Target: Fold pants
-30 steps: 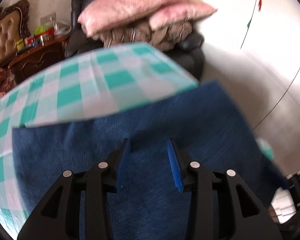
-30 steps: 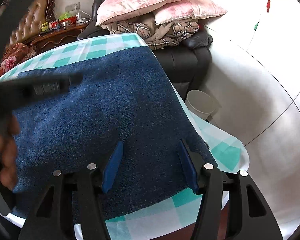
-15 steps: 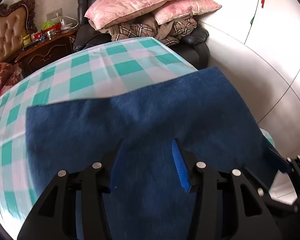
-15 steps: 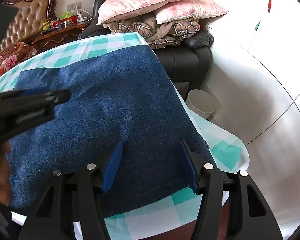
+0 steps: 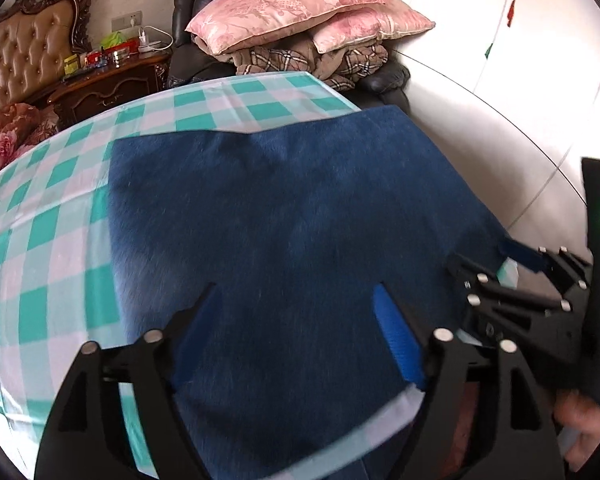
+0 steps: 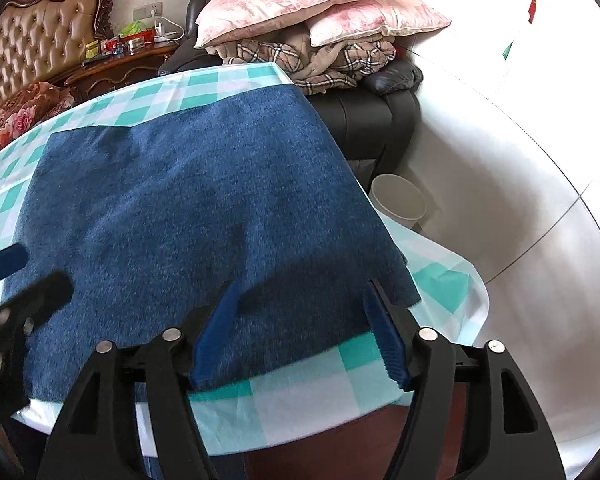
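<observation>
Pants (image 5: pixel 284 232) are laid flat as a broad blue denim block on the checked tablecloth (image 5: pixel 40 248), reaching its right and near edges. The left gripper (image 5: pixel 296 300) and right gripper (image 6: pixel 300 296) are held over the near part of the cloth, each with jaws spread wide and nothing gripped. A fold appears to be finished, with the next one not yet started; for it, an edge or corner would need to be pinched. Legs, waistband and layering cannot be made out, and the nearest hem is hidden behind the gripper bodies.
</observation>
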Action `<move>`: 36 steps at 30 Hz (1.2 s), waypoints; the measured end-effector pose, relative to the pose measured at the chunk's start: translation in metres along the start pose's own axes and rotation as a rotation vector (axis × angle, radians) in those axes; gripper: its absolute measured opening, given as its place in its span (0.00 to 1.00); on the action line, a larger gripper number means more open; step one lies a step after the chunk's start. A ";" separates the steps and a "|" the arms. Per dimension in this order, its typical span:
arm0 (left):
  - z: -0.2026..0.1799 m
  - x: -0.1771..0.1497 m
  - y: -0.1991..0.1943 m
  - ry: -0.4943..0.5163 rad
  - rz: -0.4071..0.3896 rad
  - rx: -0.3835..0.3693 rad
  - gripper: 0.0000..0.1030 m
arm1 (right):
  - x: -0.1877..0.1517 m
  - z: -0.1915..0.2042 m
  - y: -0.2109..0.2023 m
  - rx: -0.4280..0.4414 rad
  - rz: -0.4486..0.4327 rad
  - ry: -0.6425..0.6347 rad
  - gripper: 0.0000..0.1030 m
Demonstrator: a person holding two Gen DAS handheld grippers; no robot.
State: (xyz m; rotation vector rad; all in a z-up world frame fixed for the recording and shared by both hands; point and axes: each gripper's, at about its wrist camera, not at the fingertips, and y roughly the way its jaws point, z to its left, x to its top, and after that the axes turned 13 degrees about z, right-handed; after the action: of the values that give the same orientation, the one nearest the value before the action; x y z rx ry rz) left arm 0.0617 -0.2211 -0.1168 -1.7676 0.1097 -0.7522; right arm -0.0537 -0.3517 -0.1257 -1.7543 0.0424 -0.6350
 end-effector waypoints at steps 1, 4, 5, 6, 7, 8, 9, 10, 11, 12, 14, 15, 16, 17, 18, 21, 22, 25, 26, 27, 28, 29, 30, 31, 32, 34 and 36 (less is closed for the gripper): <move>-0.001 -0.004 -0.003 0.004 0.006 -0.003 0.83 | -0.003 -0.002 -0.001 -0.003 0.004 0.006 0.67; -0.003 -0.015 -0.012 0.007 0.007 0.030 0.93 | -0.012 -0.010 -0.004 -0.007 0.021 0.032 0.70; -0.005 -0.018 -0.015 0.012 0.010 0.054 0.98 | -0.015 -0.012 -0.006 -0.009 0.023 0.039 0.70; -0.008 -0.020 -0.019 0.021 0.008 0.068 0.98 | -0.018 -0.016 -0.010 -0.019 0.026 0.049 0.70; -0.009 -0.021 -0.022 0.026 0.004 0.075 0.98 | -0.021 -0.018 -0.013 -0.023 0.025 0.054 0.70; -0.010 -0.022 -0.027 0.028 -0.002 0.078 0.98 | -0.023 -0.020 -0.016 -0.025 0.024 0.059 0.70; -0.010 -0.023 -0.031 0.022 -0.003 0.073 0.98 | -0.026 -0.022 -0.020 -0.027 0.021 0.064 0.70; -0.010 -0.022 -0.034 0.017 0.000 0.075 0.98 | -0.029 -0.025 -0.026 -0.031 0.016 0.071 0.70; -0.011 -0.022 -0.039 0.015 0.003 0.087 0.98 | -0.031 -0.026 -0.031 -0.032 0.010 0.075 0.70; -0.011 -0.022 -0.041 0.023 0.000 0.092 0.98 | -0.034 -0.029 -0.038 -0.030 0.000 0.082 0.70; -0.014 -0.021 -0.051 0.032 -0.012 0.114 0.98 | -0.037 -0.031 -0.048 -0.025 -0.010 0.091 0.70; -0.016 -0.019 -0.057 0.033 -0.024 0.130 0.98 | -0.038 -0.032 -0.053 -0.022 -0.016 0.093 0.70; -0.017 -0.018 -0.060 0.036 -0.032 0.135 0.98 | -0.038 -0.032 -0.056 -0.021 -0.021 0.095 0.70; -0.018 -0.017 -0.065 0.039 -0.038 0.136 0.98 | -0.039 -0.033 -0.061 -0.019 -0.026 0.096 0.70; -0.019 -0.016 -0.069 0.038 -0.040 0.131 0.98 | -0.038 -0.033 -0.064 -0.017 -0.030 0.096 0.70; -0.020 -0.013 -0.079 0.042 -0.061 0.095 0.98 | -0.036 -0.031 -0.075 -0.015 -0.052 0.097 0.70; -0.020 -0.013 -0.080 0.044 -0.061 0.091 0.98 | -0.033 -0.032 -0.077 -0.013 -0.056 0.099 0.70; -0.022 -0.008 -0.082 0.048 -0.061 0.099 0.98 | -0.029 -0.032 -0.082 -0.010 -0.066 0.102 0.70; -0.022 -0.008 -0.082 0.046 -0.061 0.097 0.98 | -0.030 -0.032 -0.083 -0.009 -0.067 0.101 0.70; -0.022 -0.007 -0.083 0.042 -0.063 0.096 0.98 | -0.030 -0.031 -0.083 -0.008 -0.068 0.101 0.70; -0.021 -0.006 -0.084 0.040 -0.065 0.097 0.98 | -0.029 -0.031 -0.083 -0.006 -0.067 0.100 0.70; -0.021 -0.006 -0.084 0.039 -0.067 0.096 0.98 | -0.029 -0.030 -0.083 -0.005 -0.067 0.099 0.70; -0.020 -0.004 -0.084 0.037 -0.067 0.095 0.98 | -0.028 -0.029 -0.082 -0.005 -0.065 0.098 0.70; -0.020 -0.005 -0.084 0.038 -0.066 0.094 0.98 | -0.027 -0.029 -0.082 -0.002 -0.064 0.098 0.70; -0.019 -0.004 -0.084 0.035 -0.064 0.091 0.98 | -0.027 -0.028 -0.081 -0.001 -0.063 0.097 0.70; -0.018 -0.003 -0.084 0.031 -0.062 0.088 0.98 | -0.025 -0.028 -0.080 0.000 -0.061 0.096 0.70; -0.018 -0.001 -0.083 0.030 -0.060 0.086 0.98 | -0.024 -0.028 -0.079 0.002 -0.059 0.096 0.70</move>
State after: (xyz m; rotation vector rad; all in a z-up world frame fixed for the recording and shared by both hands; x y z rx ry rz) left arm 0.0268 -0.2071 -0.0404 -1.6845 0.0439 -0.8148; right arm -0.1101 -0.3445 -0.0592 -1.7268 0.0569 -0.7619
